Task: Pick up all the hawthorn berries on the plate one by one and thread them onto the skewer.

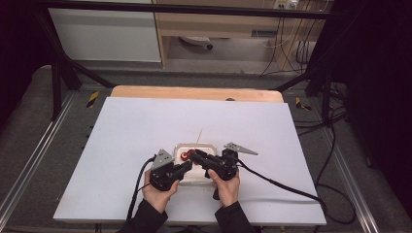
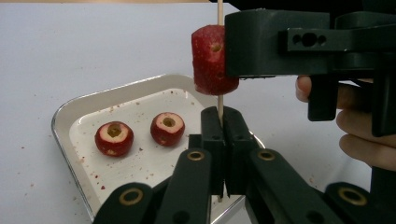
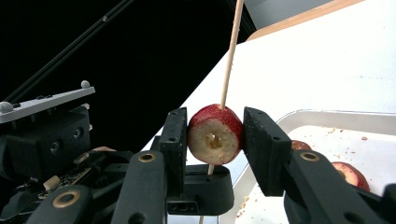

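Clamping the thin wooden skewer point(image 2: 220, 100) upright over the white rectangular tray point(image 2: 65, 116), the left gripper point(image 2: 223, 122) steadies it so the right gripper point(image 3: 215, 135), jaws squeezing a red cored fruit piece point(image 3: 215, 135), can slide it down.

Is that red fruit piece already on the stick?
Yes. The stick enters the fruit piece on top and comes out below, down into the shut left gripper.

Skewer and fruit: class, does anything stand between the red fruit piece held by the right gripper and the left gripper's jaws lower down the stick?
Nothing visible does. The right gripper clamps the red fruit piece already threaded on the skewer; below it, bare stick runs down to the left gripper, shut on the skewer.
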Tool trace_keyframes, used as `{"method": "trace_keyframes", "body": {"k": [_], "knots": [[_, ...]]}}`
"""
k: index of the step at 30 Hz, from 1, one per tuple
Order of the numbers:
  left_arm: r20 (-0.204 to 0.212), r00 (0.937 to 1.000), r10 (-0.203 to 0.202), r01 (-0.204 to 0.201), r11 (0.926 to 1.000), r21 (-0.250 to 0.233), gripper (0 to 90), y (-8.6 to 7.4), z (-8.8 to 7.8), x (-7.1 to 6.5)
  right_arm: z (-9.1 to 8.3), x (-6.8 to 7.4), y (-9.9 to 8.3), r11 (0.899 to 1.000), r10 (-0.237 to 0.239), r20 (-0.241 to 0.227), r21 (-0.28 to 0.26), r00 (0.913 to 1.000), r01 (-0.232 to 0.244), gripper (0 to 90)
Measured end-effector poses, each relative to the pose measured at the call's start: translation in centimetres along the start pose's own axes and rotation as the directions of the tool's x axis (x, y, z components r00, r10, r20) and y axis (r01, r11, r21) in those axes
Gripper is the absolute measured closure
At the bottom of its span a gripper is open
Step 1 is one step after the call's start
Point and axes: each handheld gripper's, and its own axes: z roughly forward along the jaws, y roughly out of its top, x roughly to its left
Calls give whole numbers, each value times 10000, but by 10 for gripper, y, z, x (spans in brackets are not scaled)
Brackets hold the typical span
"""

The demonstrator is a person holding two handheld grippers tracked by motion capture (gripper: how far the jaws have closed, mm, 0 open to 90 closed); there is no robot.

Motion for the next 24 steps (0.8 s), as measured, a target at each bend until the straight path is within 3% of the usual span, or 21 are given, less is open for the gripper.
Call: {"method": "trace_keyframes", "body": {"k": [7, 11, 12, 14, 20, 21, 24], "knots": [[191, 9995, 250, -253, 9995, 169, 885, -5, -3, 4, 1, -2, -1, 9986, -131, -73, 507, 9999, 134, 602], [98, 9987, 506, -509, 9981, 349, 885, -10, -14, 13, -4, 0, 5, 9955, -667, 15, 681, 9978, 665, 480], [52, 9983, 582, -584, 9975, 403, 885, -12, -17, 16, -8, 0, 9, 9911, -1047, 109, 843, 9944, 1034, 403], [-148, 9968, 788, -778, 9952, 586, 885, -14, -25, 23, -10, 0, 12, 9874, -1251, 272, 1008, 9918, 1218, 371], [-579, 9899, 1292, -1211, 9845, 1268, 883, -25, -48, 44, -15, -6, 23, 9519, -2366, 992, 2231, 9665, 2101, 199], [-591, 9900, 1278, -1189, 9836, 1358, 883, -28, -52, 47, -14, -7, 24, 9408, -2574, 1089, 2552, 9602, 2232, 181], [-588, 9901, 1277, -1161, 9785, 1702, 883, -36, -60, 56, -8, -11, 28, 8915, -3350, 1499, 3699, 9302, 2615, 152]]}}
